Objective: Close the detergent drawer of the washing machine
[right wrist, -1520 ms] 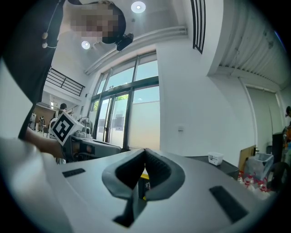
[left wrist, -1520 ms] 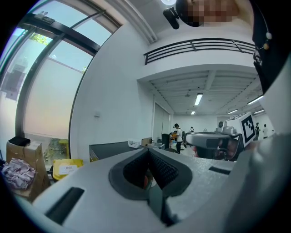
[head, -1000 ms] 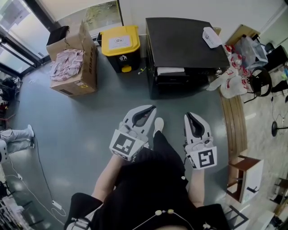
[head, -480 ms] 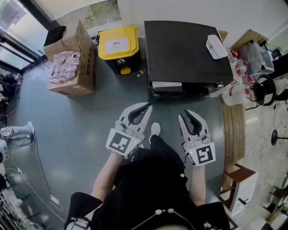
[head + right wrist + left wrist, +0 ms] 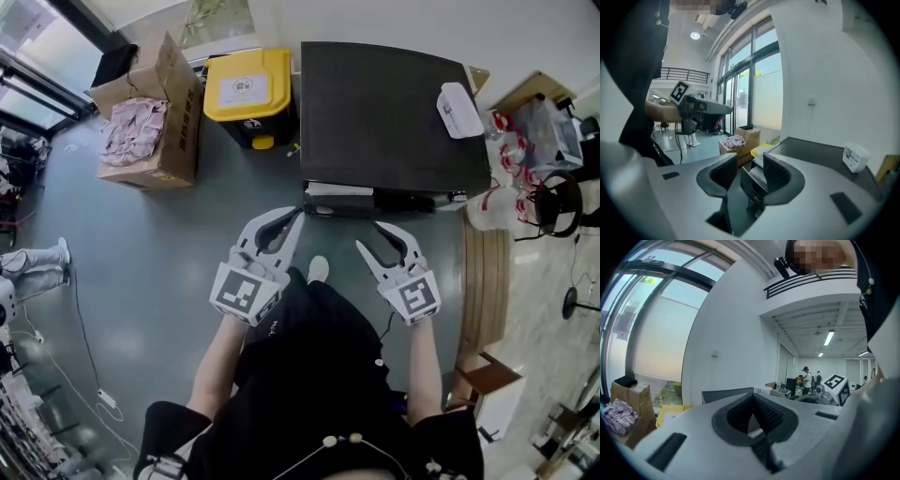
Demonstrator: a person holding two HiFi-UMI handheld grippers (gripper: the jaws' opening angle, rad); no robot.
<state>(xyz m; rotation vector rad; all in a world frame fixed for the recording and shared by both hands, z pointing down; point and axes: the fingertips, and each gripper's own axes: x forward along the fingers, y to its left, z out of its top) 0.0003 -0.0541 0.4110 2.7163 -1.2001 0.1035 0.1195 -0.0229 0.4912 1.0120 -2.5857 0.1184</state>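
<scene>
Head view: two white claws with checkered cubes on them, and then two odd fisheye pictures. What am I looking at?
No robot here: a person holds a two-jaw gripper in each hand. The head view is from a camera on the person's head, looking down; the other two are from cameras riding on the grippers, looking along the jaws. The left gripper is shut and empty. On the right gripper the jaws have just been opening, with nothing between them. Ahead stands a dark-topped washing machine, its detergent drawer sticking out, a small white box on top.
</scene>
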